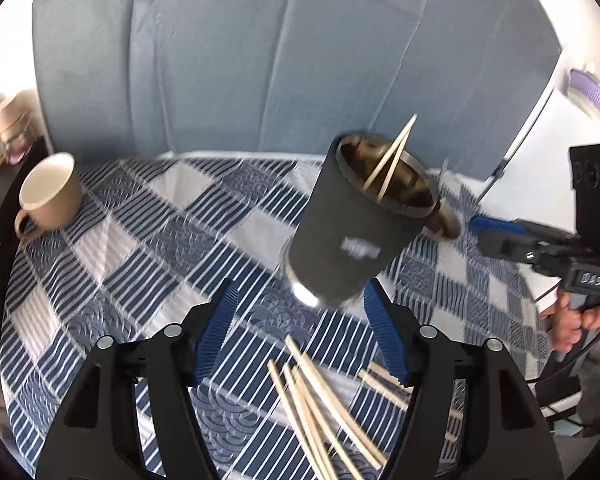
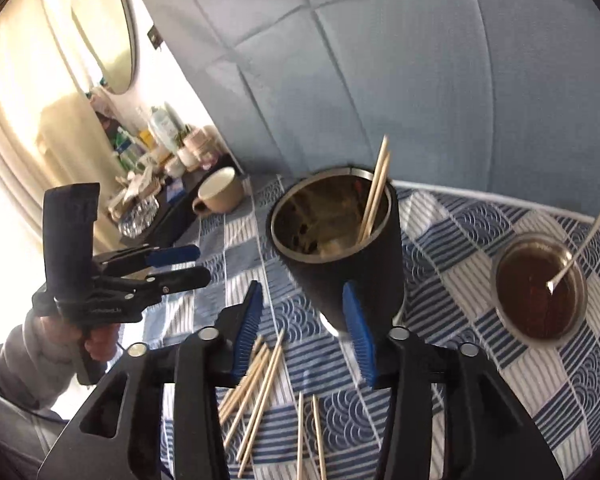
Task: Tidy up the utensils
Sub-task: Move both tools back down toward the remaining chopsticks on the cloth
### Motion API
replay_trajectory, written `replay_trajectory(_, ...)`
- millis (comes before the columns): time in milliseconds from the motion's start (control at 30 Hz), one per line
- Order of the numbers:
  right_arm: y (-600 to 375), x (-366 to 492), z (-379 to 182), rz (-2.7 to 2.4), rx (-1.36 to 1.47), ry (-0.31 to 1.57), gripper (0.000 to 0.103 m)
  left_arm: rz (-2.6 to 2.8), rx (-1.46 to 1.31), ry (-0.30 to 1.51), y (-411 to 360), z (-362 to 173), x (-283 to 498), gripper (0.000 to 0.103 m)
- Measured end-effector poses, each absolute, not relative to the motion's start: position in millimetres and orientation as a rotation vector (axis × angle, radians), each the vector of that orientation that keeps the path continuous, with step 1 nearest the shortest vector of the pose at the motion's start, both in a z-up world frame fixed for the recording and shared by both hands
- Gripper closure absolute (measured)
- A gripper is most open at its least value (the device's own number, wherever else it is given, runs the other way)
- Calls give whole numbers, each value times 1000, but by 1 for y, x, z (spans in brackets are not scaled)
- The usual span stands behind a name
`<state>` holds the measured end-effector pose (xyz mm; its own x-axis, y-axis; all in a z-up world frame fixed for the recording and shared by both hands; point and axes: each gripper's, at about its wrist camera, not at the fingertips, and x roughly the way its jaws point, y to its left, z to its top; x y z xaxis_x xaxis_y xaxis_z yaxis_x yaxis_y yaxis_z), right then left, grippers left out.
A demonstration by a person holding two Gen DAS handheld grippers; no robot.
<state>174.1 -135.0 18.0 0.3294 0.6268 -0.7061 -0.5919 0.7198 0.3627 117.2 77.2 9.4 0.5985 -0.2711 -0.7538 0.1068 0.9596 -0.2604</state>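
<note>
Chopsticks [image 2: 256,396] lie loose on the checked bed cover [image 1: 140,240], at 6 o'clock of the black tumbler [image 2: 340,248], just beneath both wrist cameras. Two chopsticks already stand in the tumbler [image 2: 374,192], leaning on its rim at 1 o'clock.

Left hand-held gripper [image 1: 300,336]: jaws wide, nothing held, tumbler base just beyond the tips. Right hand-held gripper [image 2: 304,332]: jaws wide, nothing held; its right pad [image 2: 358,332] overlaps the tumbler wall in view, and I cannot tell whether it touches.

Glass bowl [image 2: 540,284] of dark liquid with a spoon sits at 3 o'clock of the tumbler. Beige mug [image 1: 50,196] sits well apart at 9 o'clock.

Step in hand, as I judge it: between picks, loading sticks into the tumbler; most remain. Next move calls for lowering one gripper over a single stick and closing narrow, away from the tumbler base.
</note>
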Motion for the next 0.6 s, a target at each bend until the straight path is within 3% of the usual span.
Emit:
replay_trajectory(333,-139,139,-32,751,-94,1079,51,-155,-120,1090,76,-47,95,31)
replay_trajectory(600,-141,118,-75,696,-182,1185,50,-117,-107,1187,75,-79,93,29)
